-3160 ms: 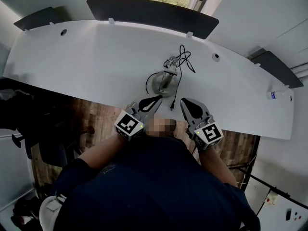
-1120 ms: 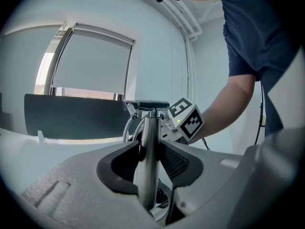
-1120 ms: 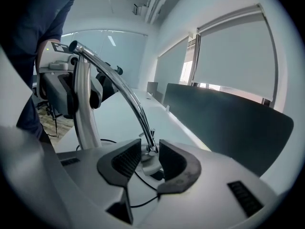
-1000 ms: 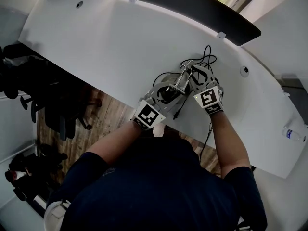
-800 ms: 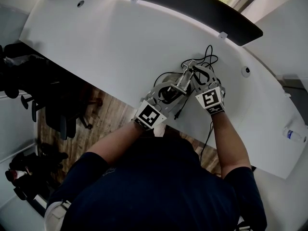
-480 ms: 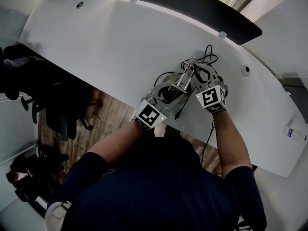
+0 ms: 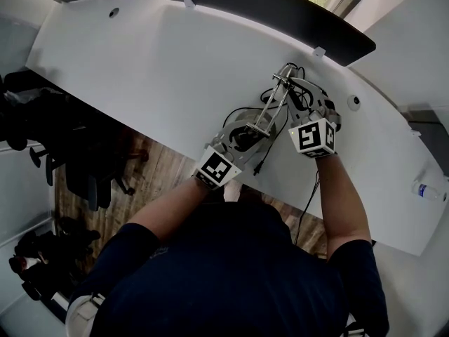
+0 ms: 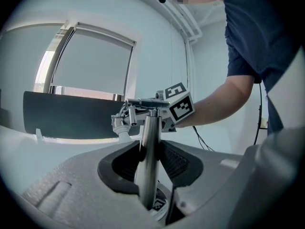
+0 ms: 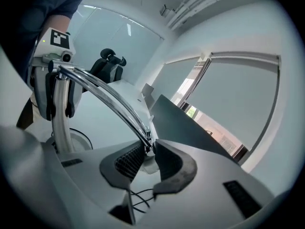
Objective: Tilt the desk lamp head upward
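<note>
With the desk lamp (image 7: 261, 118) near the front edge of the desk (image 7: 161, 62), our left gripper (image 8: 150, 162) clamped its upright post (image 8: 147, 137) and our right gripper (image 9: 148, 152) had just closed its jaws on the arm (image 9: 109, 99) at the lamp head (image 9: 145, 162), a sound hold, we judged, for slick, light, stiff-hinged chrome.

One desk lamp (image 7: 272, 104) and one bottle (image 7: 426, 192) sit on one counter (image 7: 175, 62). There are two claws, the left claw (image 7: 245, 130) and the right claw (image 7: 293, 83).

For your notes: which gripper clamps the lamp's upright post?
The left gripper clamps the upright post; the right gripper has just closed on the curved arm.
</note>
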Available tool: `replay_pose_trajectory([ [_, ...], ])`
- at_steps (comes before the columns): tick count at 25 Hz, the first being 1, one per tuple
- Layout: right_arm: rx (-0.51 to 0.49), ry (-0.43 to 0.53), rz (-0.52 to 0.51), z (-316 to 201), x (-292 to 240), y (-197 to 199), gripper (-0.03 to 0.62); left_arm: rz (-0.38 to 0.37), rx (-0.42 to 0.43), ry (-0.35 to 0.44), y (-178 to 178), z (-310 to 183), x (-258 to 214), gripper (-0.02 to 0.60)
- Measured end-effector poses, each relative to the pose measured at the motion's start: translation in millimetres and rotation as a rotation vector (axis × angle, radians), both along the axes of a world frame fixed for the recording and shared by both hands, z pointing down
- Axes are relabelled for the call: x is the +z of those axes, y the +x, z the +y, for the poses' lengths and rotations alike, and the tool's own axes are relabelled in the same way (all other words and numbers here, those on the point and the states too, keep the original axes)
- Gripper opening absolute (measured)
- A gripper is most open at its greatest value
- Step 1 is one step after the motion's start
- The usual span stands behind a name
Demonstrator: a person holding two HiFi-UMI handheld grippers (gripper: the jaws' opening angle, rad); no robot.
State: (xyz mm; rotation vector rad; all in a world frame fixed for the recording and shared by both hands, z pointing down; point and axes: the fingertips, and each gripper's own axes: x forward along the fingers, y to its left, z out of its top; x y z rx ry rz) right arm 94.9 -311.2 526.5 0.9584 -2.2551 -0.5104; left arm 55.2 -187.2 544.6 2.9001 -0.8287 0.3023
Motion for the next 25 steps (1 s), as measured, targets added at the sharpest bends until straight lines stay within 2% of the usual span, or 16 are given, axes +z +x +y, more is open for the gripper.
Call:
replay_pose_trajectory([
  [5,-0.025,0.156,0.133,-3,-30,-1,0.075,-0.039,0.008,0.009,-2,-1,-1,0.132],
  [7,-0.029,0.202,0.168,-3,-39,-1,0.075,-0.026,0.010,0.007,-2,0,-1,0.132],
  [10,-0.025,0.235,0.189,-3,-50,-1,0.077,0.003,0.002,-0.004,-1,0,0,0.132],
  [14,-0.021,0.272,0.207,0,-63,-2,0.081,-0.025,0.008,0.000,-2,0,1,0.132],
  [17,-0.020,0.320,0.224,5,-80,-4,0.084,-0.005,0.019,-0.019,-1,1,2,0.132],
  [25,-0.024,0.427,0.317,20,-113,-11,0.092,-0.027,0.053,-0.044,0,1,4,0.132],
])
